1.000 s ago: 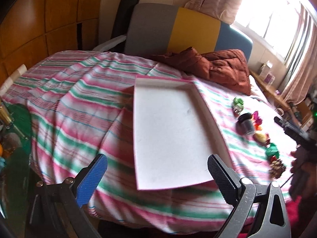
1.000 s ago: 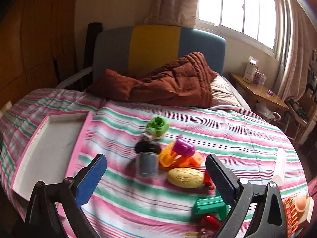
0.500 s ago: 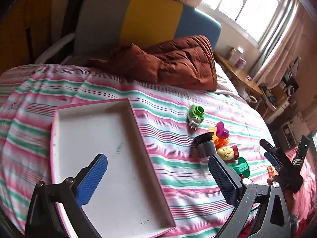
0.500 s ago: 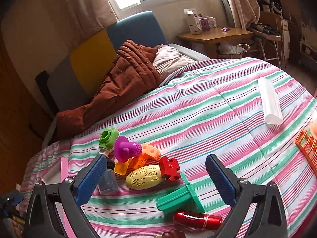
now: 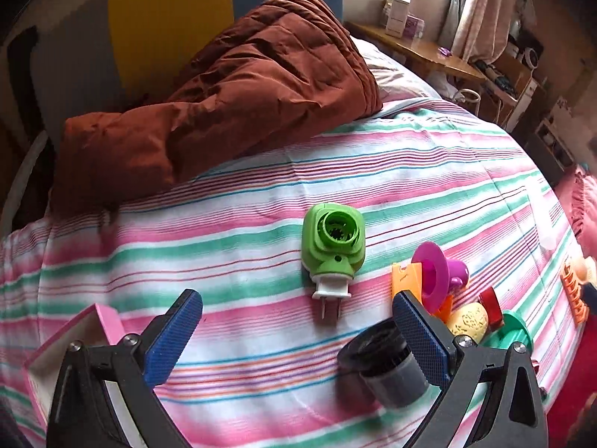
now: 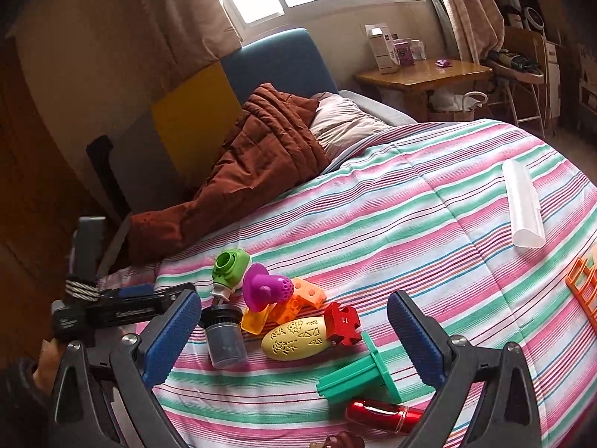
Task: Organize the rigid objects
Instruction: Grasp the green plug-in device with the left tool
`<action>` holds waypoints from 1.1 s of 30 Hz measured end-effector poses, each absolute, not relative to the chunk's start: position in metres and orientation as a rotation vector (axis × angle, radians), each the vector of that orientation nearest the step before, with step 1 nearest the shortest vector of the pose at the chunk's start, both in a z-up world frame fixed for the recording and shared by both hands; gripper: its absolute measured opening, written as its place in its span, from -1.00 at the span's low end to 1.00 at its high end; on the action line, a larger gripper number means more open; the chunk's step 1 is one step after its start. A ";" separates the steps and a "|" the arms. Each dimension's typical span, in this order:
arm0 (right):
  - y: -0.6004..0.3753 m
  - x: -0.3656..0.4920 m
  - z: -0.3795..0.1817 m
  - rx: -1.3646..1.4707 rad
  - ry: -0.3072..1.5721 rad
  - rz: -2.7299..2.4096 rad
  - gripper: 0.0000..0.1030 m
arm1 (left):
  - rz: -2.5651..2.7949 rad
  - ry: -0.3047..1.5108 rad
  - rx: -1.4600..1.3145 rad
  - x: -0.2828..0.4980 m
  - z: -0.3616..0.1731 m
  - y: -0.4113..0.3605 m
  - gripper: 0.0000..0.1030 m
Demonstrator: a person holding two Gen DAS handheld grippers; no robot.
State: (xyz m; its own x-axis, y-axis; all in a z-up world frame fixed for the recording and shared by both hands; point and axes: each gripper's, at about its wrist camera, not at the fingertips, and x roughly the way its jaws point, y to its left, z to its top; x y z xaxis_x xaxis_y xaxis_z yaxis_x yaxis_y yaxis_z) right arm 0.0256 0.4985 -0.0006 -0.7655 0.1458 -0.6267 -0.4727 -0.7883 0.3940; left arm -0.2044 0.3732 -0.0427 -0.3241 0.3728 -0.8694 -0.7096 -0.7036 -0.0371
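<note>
Striped bedding (image 5: pixel 261 194) in pink, green and white covers the bed and carries every item; a rust-brown quilt (image 5: pixel 224 93) lies bunched at the far end against a grey, yellow and blue headboard (image 6: pixel 231 100); a wooden side table (image 6: pixel 425 74) stands far right beneath the window.

Left gripper (image 5: pixel 298 332): jaws spread wide, nothing between them; it hovers low over the bedding. A green plug-in device (image 5: pixel 333 250) lies just beyond the gap, white prongs toward the gripper. A dark-capped grey jar (image 5: pixel 388 366) lies on its side against the inner face of the right-hand finger (image 5: pixel 419 339); contact cannot be confirmed. The corner of a pink-rimmed tray (image 5: pixel 100 317) shows at near left, behind the left-hand finger.

Right gripper (image 6: pixel 294 334): jaws spread wide, nothing held; it hangs above the toy cluster. Cluster contents, left to right: the jar (image 6: pixel 224 339) upright; the green device (image 6: pixel 229 265) behind it; a purple mushroom-shaped piece (image 6: pixel 265 287) resting on orange blocks (image 6: pixel 298 298); a yellow patterned egg (image 6: pixel 294 338) touching a red puzzle piece (image 6: pixel 341 323); a teal flanged peg (image 6: pixel 354 375); a shiny red tube (image 6: pixel 384 414) nearest. A translucent white tube (image 6: pixel 522 205) lies well apart at far right; an orange frame (image 6: pixel 584 283) sits at the right edge. The left gripper appears at far left of this view, beside the jar.
</note>
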 end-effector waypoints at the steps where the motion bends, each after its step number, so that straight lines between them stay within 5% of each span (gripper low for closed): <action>1: 0.501 0.026 -0.001 -0.840 0.801 2.545 0.98 | 2.072 0.493 -1.217 -0.208 -0.046 0.383 0.99; 10: 0.515 0.036 0.002 -0.788 0.921 2.541 0.98 | 2.027 0.630 -1.226 -0.234 -0.078 0.435 0.87; 17: 0.524 0.041 0.001 -0.775 0.956 2.517 0.98 | 2.024 0.597 -1.247 -0.236 -0.092 0.432 0.03; 33: 0.545 0.044 -0.016 -0.818 1.081 2.445 0.86 | 2.183 0.421 -1.215 -0.165 -0.049 0.321 0.02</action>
